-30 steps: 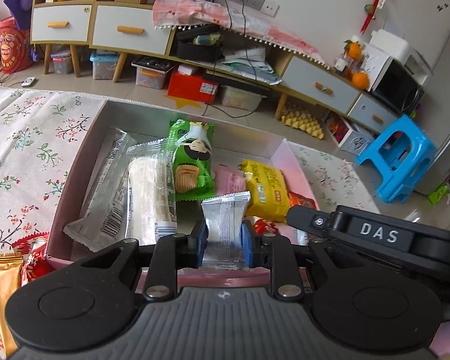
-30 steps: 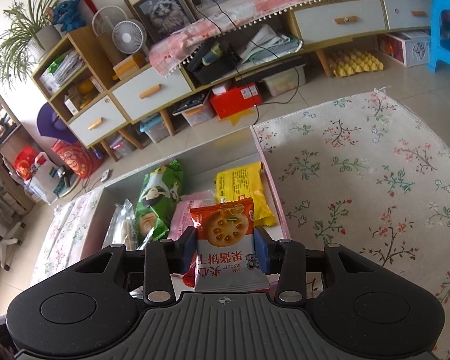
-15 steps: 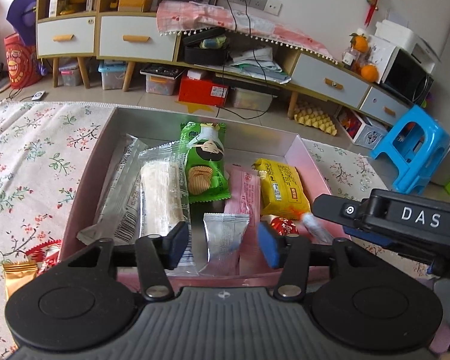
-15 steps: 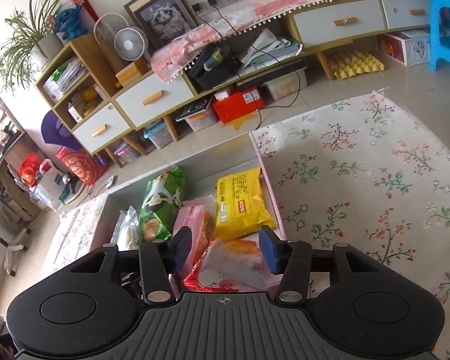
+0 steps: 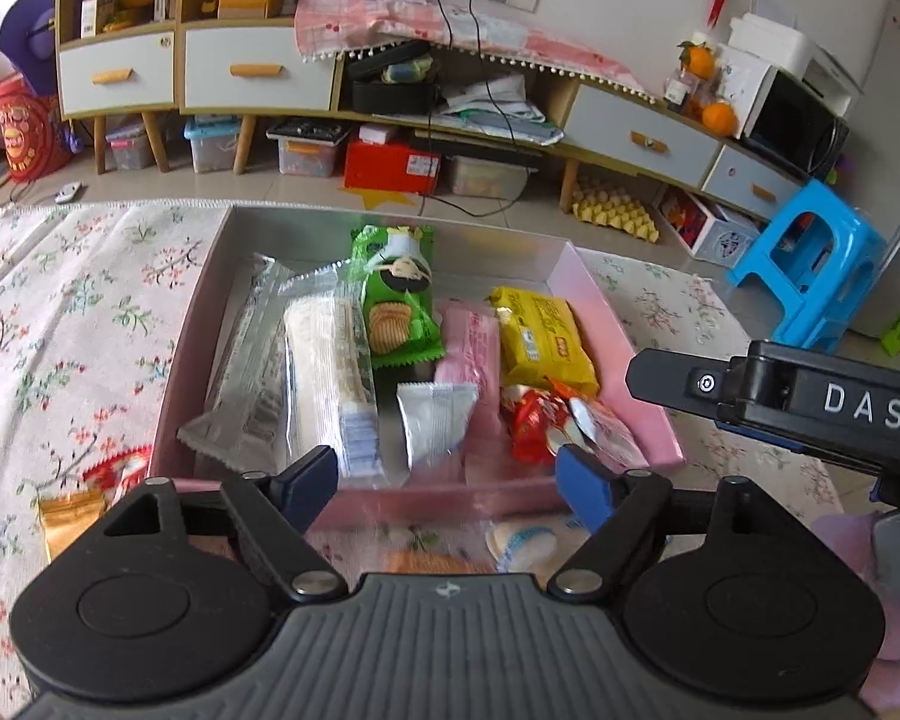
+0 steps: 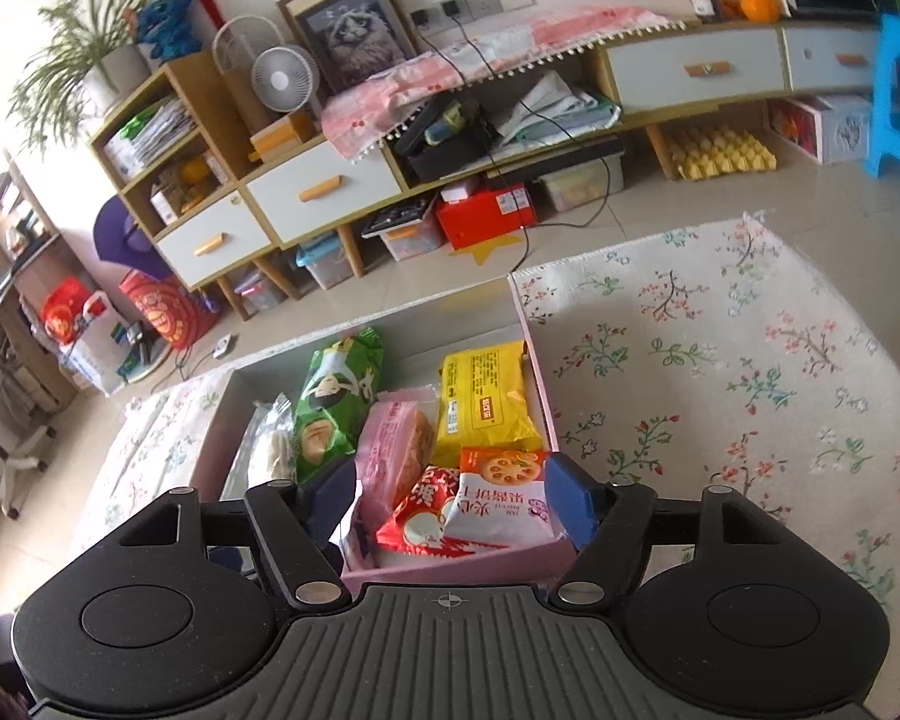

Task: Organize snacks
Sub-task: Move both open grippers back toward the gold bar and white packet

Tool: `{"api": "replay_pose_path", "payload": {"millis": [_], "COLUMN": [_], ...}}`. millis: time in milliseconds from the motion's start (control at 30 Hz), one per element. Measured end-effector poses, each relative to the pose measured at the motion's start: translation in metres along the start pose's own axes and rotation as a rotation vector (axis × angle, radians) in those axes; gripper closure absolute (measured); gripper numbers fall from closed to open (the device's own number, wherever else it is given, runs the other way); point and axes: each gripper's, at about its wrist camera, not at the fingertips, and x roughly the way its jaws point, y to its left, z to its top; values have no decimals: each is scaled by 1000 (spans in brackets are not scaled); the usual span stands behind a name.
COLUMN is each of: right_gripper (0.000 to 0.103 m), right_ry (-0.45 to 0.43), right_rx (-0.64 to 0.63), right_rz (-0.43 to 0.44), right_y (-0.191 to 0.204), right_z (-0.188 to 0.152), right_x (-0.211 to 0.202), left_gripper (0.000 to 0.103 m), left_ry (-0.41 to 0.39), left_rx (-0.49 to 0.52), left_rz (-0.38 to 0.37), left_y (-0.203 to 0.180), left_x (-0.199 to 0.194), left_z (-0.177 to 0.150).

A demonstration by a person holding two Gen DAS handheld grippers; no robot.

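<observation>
The pink box (image 5: 624,354) on the flowered table holds the snacks: a silver packet (image 5: 435,420) at its near wall, a green chip bag (image 5: 397,300) farther back, and a yellow pack (image 6: 486,402) beside an orange "JAM BISCUIT" packet (image 6: 501,492) (Chinese print too). The left claw (image 5: 447,480) and right claw (image 6: 450,501) are both opening, pads clear of everything.

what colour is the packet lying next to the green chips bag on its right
Pink, a long pink packet between the green chips bag and the yellow packet; clearest in the left wrist view.
</observation>
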Motion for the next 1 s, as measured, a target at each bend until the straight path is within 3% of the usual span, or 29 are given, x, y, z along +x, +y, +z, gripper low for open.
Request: {"api": "replay_pose_path", "payload": {"millis": [133, 433, 500, 767, 1000], "right_gripper": [22, 15, 9, 8, 8], "right_ry": [5, 16, 16, 23, 37], "right_rx": [-48, -122, -141, -225, -295], "right_rz": [-1, 10, 13, 20, 19], "right_y": [3, 7, 7, 11, 16], "right_z": [-3, -13, -17, -32, -49], "right_x": [-11, -34, -39, -53, -58], "left_gripper": [13, 2, 1, 1, 1], "left_ry": [-11, 13, 20, 26, 35], "left_rx": [0, 42, 56, 112, 96], "left_rz": [-12, -29, -30, -8, 13], "left_y": [1, 0, 2, 10, 33], "left_x": [-11, -24, -28, -41, -47], "left_z": [-1, -11, -14, -27, -35]}}
